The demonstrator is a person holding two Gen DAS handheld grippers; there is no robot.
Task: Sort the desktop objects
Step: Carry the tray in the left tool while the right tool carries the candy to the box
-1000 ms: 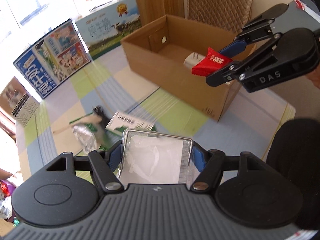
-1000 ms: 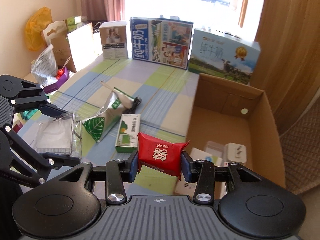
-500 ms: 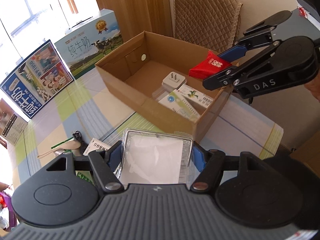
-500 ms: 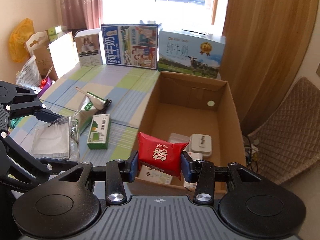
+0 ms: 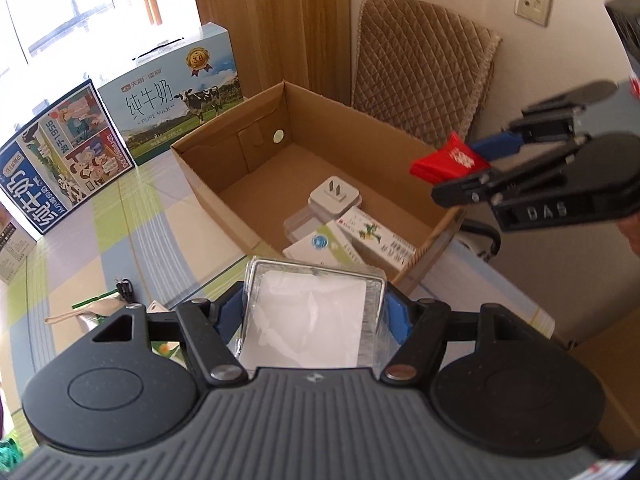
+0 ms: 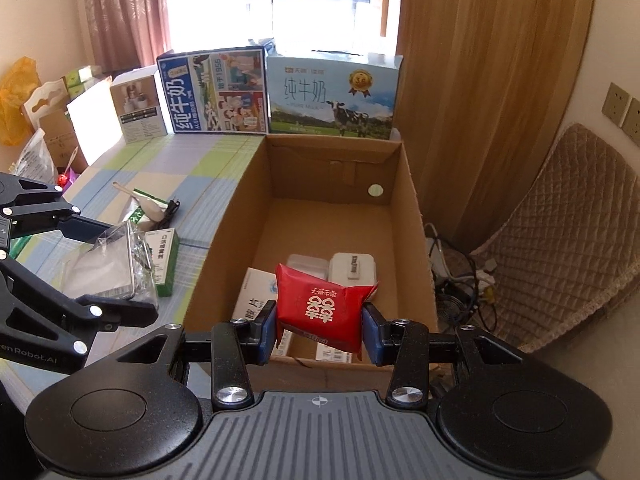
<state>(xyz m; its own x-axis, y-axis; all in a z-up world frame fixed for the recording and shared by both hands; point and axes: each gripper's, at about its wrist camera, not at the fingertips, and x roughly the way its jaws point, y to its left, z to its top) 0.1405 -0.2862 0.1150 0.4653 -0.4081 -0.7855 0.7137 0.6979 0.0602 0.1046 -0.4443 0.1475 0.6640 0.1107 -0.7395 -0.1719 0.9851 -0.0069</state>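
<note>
Both grippers now nearer the cardboard box (image 6: 224,240)
Right gripper (image 6: 320,330) clamps red packet (image 6: 320,304) above box; left gripper (image 5: 316,312) clamps clear packet (image 5: 312,320) beside it.

window (image 6: 320,4) bright, backlit | pink curtain (image 6: 124,12) left | wood panel (image 6: 480,80) right | quilted chair (image 5: 424,76) by wall

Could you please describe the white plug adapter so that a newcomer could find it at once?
Look inside the open cardboard box. The white plug adapter lies on the box floor beside a clear plastic case; it alone shows two metal prongs.
</note>
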